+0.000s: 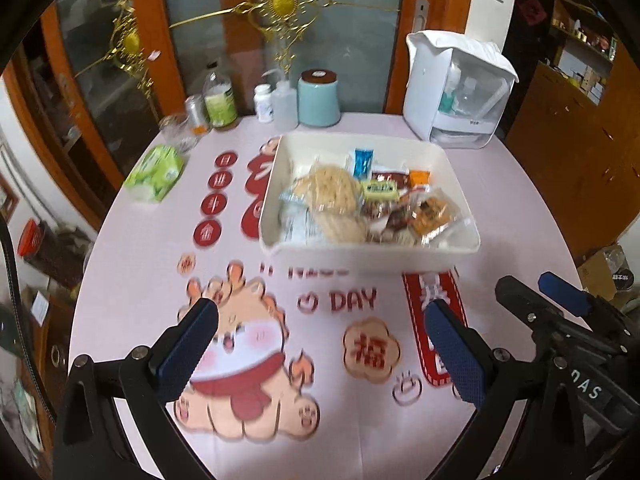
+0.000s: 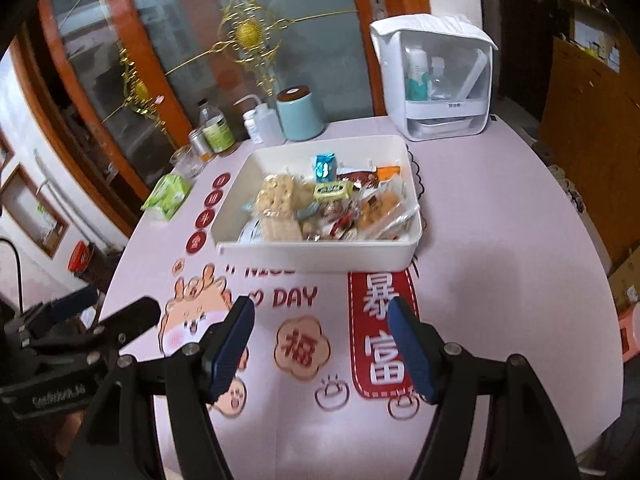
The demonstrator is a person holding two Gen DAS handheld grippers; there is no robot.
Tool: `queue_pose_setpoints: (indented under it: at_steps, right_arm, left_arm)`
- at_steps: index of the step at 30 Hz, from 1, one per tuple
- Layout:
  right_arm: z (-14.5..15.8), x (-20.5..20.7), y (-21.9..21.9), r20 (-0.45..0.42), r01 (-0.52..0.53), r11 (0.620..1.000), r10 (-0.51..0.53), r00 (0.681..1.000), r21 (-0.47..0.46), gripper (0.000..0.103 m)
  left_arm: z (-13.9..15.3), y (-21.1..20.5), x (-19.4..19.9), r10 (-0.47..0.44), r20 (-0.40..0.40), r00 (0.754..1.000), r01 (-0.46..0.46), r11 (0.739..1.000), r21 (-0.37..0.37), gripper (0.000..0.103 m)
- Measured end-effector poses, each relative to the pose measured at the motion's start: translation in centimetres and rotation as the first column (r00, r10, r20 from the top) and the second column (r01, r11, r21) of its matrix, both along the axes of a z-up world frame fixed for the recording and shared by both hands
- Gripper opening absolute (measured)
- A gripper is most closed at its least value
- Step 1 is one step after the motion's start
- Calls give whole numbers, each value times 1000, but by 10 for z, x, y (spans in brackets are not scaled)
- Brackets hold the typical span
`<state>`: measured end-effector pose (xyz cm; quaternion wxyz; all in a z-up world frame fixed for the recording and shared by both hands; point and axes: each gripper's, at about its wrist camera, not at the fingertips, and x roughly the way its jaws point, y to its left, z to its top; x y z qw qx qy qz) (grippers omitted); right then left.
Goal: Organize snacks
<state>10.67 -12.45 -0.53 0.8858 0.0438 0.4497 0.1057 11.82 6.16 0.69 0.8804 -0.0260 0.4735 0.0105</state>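
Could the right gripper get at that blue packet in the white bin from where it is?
Probably yes. The right gripper is open and empty, the white bin has no lid, and the blue packet sits on top, though at the far side.

Desk [image 2: 500,240] cover: pale pink, printed with a peach-and-red cartoon dragon [image 1: 244,356], red round badges [image 1: 214,204], red "DAY" lettering [image 1: 354,300], and a red banner with white characters [image 2: 382,332] directly under the right tool [image 2: 320,344].

Both tools: black frames with dark blue textured pads [image 1: 452,344].

Beyond the tool tips: cream-white bin [image 2: 316,258]. Its snacks are mixed: beige puffed-rice cakes [image 2: 280,204], a blue packet [image 2: 324,166], a yellow-green packet [image 2: 332,190], orange and brown wrappers [image 1: 420,200].

Further back: light teal canister, brown lid [image 1: 318,98]; green-labelled bottle [image 1: 220,100]; white organiser box [image 2: 436,76].

Left of the bin: green-and-white tissue pack [image 1: 156,172].
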Motion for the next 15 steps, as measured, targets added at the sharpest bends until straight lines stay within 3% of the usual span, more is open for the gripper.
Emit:
queue_pose_setpoints:
  at_steps: [7, 15]
  right_arm:
    - [5, -34, 0, 19, -5, 1000, 5, 1000, -24, 70]
    - [14, -41, -2, 54, 10, 999, -8, 999, -34, 70]
  left_arm:
    - [3, 2, -40, 44, -1, 999, -44, 999, 12, 102]
    - [3, -6, -59, 54, 6, 999, -54, 998, 22, 102]
